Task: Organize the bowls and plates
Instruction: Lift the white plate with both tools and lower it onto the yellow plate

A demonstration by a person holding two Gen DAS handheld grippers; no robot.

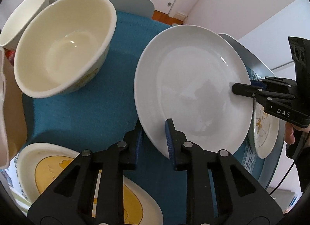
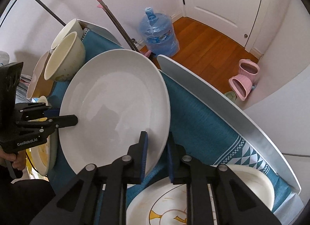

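A large plain white plate (image 1: 193, 81) (image 2: 116, 93) is over the blue tablecloth (image 1: 87, 112), held at two sides. My left gripper (image 1: 155, 143) is shut on its near rim in the left wrist view, one pad above the rim and one below. The right wrist view shows this same gripper (image 2: 64, 117) clamped on the plate's left edge. My right gripper (image 2: 158, 155) is shut on the opposite rim and appears at the plate's right edge (image 1: 245, 87) in the left wrist view. Whether the plate still rests on the cloth I cannot tell.
A cream bowl (image 1: 64, 45) and a white bowl (image 1: 23, 15) stand at the back left, beside a pink dish (image 1: 9, 99). A yellow-patterned plate (image 1: 58, 167) and a duck-patterned plate (image 2: 174, 205) lie near the grippers. The table edge (image 2: 213, 93) borders a floor with a water jug (image 2: 158, 33).
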